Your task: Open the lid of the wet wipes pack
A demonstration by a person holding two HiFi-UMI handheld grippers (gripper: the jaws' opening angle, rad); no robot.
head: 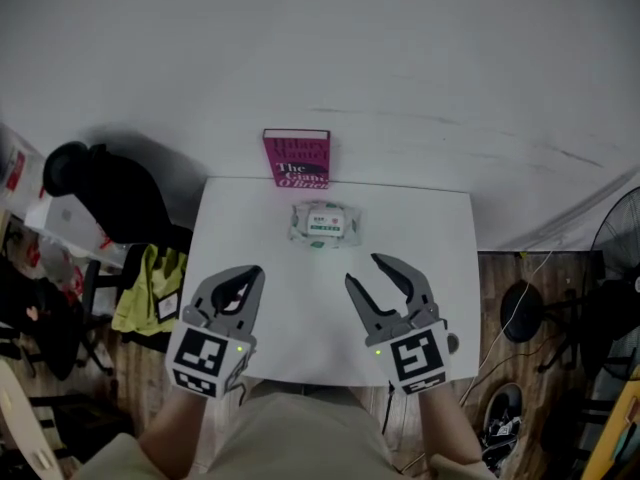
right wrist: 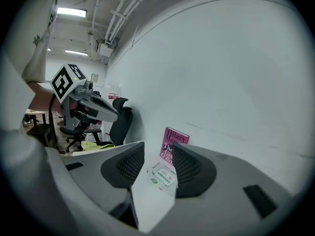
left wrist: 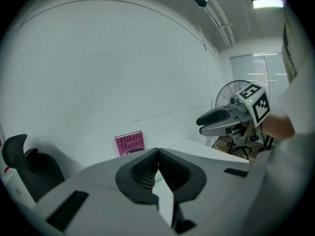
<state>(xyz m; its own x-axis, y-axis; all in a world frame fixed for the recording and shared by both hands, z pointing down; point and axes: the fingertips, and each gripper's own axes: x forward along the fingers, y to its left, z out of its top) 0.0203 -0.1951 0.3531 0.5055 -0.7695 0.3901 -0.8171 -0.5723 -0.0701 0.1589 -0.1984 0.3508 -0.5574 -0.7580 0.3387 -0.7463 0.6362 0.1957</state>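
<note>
Beyond both grippers' tips, a pink book (head: 296, 158) stands upright at the far edge of the white table (head: 430, 268). Just nearer than the book lies the wet wipes pack (head: 323, 224), ahead of and between the two tools, with only bare tabletop between it and them. Off the left gripper's (head: 254, 272) outer side are a black chair (head: 110, 193) and a yellow-green cloth (head: 150, 288). The left gripper is clenched, tips touching, holding nothing. The right gripper (head: 364, 269) is released, jaws apart and empty, framing the pack from a distance.
</note>
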